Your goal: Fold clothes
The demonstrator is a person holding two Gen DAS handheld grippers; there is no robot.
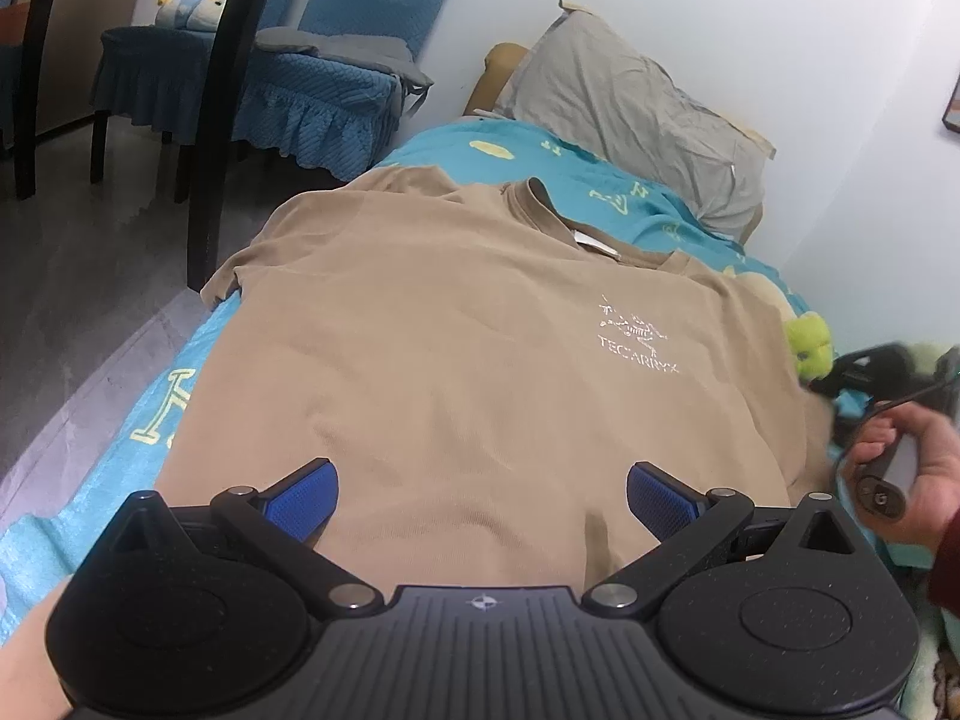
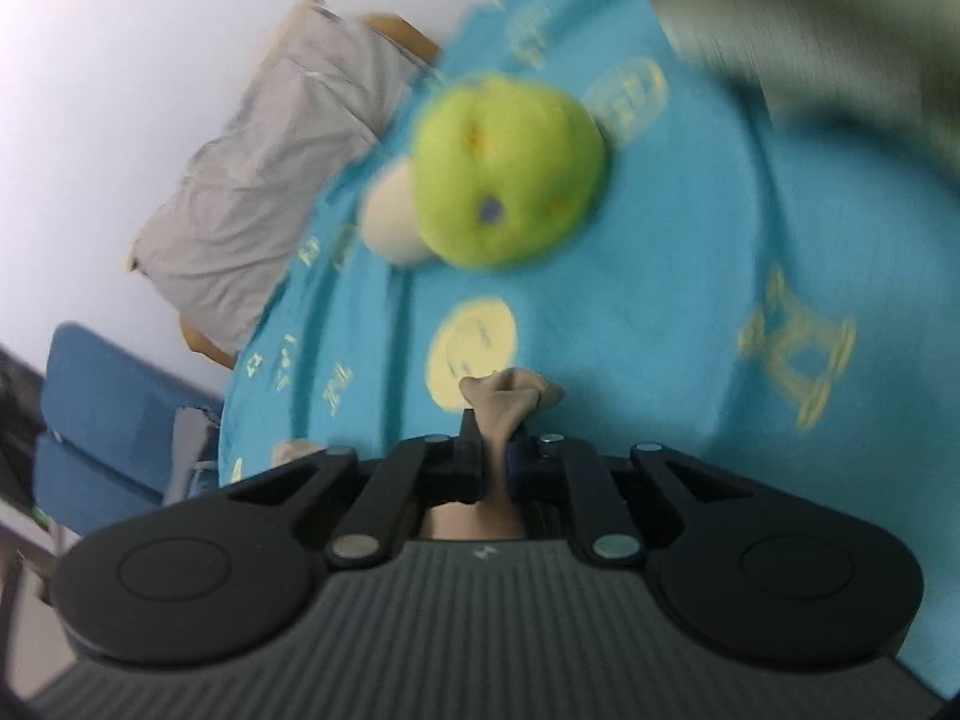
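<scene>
A tan T-shirt (image 1: 468,348) with a white chest logo lies spread face up on the turquoise bed sheet (image 1: 630,192), collar toward the pillow. My left gripper (image 1: 483,495) is open, its blue pads (image 1: 312,495) just above the shirt's lower part. My right gripper (image 2: 495,438) is shut on a pinch of the tan shirt fabric (image 2: 510,396), lifted above the sheet (image 2: 660,300). The right-hand view is blurred. The right gripper also shows at the shirt's right edge in the left wrist view (image 1: 864,372), held by a hand.
A grey pillow (image 1: 636,114) lies at the head of the bed by the white wall. A green plush toy (image 2: 510,174) sits on the sheet beside the shirt's right side. Blue-covered chairs (image 1: 312,90) and a dark table leg (image 1: 222,120) stand left of the bed.
</scene>
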